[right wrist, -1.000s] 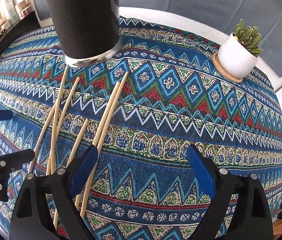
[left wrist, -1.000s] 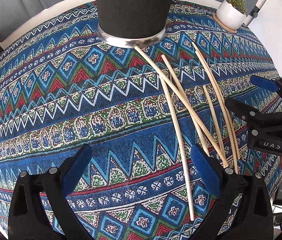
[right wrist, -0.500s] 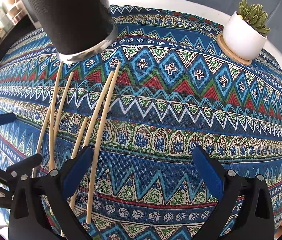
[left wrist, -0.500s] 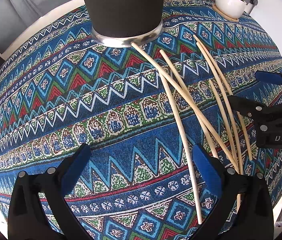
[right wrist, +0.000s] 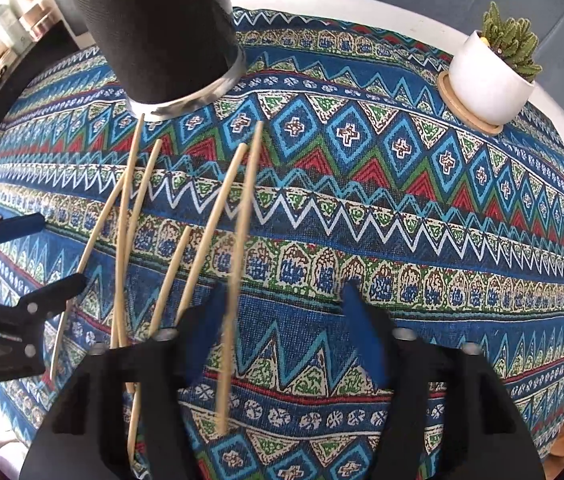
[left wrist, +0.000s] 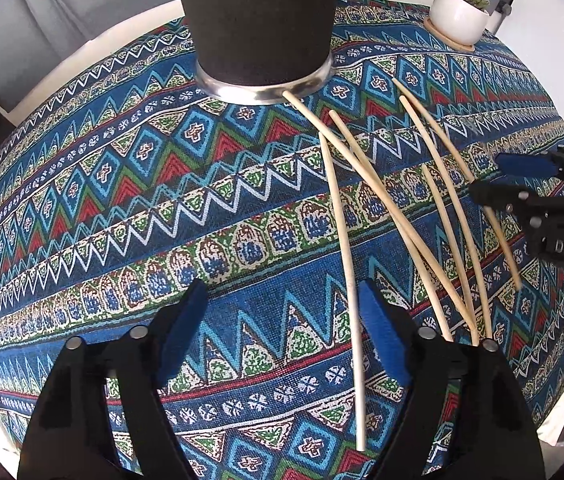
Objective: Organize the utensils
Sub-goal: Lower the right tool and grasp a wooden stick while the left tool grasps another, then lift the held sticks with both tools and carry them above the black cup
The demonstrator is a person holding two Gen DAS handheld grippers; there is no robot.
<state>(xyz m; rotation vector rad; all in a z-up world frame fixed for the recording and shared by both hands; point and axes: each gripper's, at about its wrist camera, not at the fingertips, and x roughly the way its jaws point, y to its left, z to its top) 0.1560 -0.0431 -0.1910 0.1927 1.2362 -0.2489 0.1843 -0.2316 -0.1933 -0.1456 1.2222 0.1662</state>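
Several pale wooden chopsticks lie fanned on the patterned tablecloth point(left wrist: 122, 208) in front of a tall black holder point(left wrist: 254, 20) with a metal base. My left gripper point(left wrist: 282, 292) points down at the cloth, jaws closing. One chopstick point(left wrist: 342, 240) runs between them, close to the right finger, with neither pad pressing it. My right gripper point(right wrist: 282, 292) is also closing. A blurred chopstick point(right wrist: 242, 220) lies between its jaws against the left pad, and the right pad is clear of it. Each gripper shows in the other's view: right gripper point(left wrist: 494, 178), left gripper point(right wrist: 50, 252). The holder point(right wrist: 154, 32) stands at the back left in the right wrist view.
A white pot with a small cactus point(right wrist: 486, 80) sits on a round coaster at the back right; the pot point(left wrist: 458, 20) also shows in the left wrist view. The white table rim point(right wrist: 362, 4) runs behind the cloth. Bare cloth stretches right of the chopsticks.
Both pairs of jaws have narrowed since the earlier frames. The chopstick in the right wrist view is now blurred beside the left pad. The hands have barely shifted.
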